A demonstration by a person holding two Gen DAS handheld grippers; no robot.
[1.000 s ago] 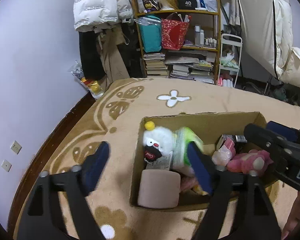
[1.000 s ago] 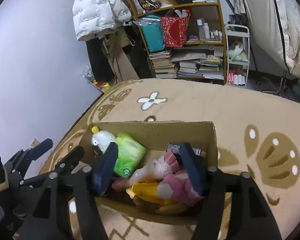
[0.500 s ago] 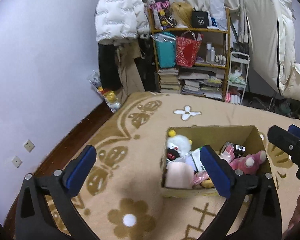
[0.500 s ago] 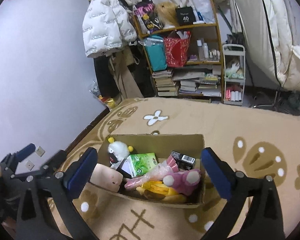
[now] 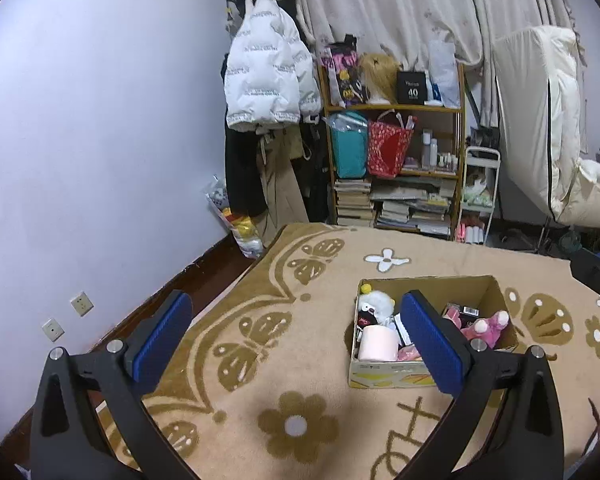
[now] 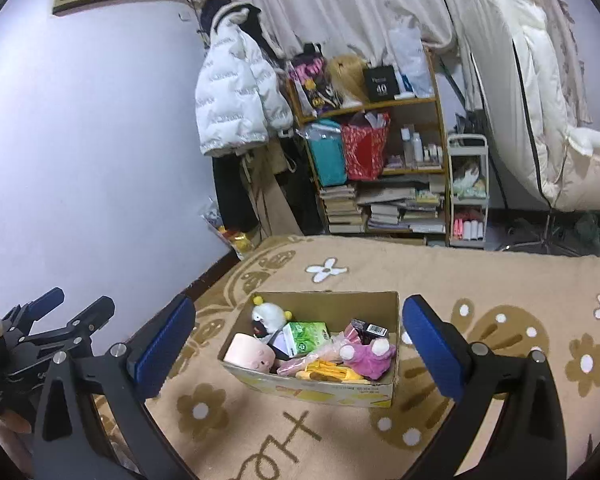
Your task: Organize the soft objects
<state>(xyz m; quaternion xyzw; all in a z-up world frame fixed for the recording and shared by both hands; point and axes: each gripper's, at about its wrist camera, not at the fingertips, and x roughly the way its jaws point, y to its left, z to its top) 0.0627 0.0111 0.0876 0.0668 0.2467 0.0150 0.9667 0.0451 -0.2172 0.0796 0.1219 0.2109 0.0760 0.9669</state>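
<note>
An open cardboard box (image 5: 388, 370) (image 6: 312, 388) sits on the tan patterned rug. It holds a white plush with a yellow pompom (image 5: 374, 304) (image 6: 266, 314), a pink cylindrical plush (image 5: 378, 344) (image 6: 250, 356), a pink plush (image 5: 486, 326) (image 6: 366, 356), a green tissue pack (image 6: 306, 336) and several other soft items. My left gripper (image 5: 296, 340) hangs open and empty above the rug, left of and nearer than the box. My right gripper (image 6: 300, 354) is open too, wide, raised in front of the box with nothing held.
The rug (image 5: 300, 360) covers the floor. A wooden shelf (image 5: 396, 168) with books and bags stands at the back, next to a hanging white puffer jacket (image 5: 268, 80) and a small white cart (image 5: 478, 196). The left gripper's body (image 6: 40, 336) shows at the right view's left edge.
Both grippers have opened wide and pulled back and up from the box. The box, close under the fingers before, now looks smaller and farther; its contents stay inside.
</note>
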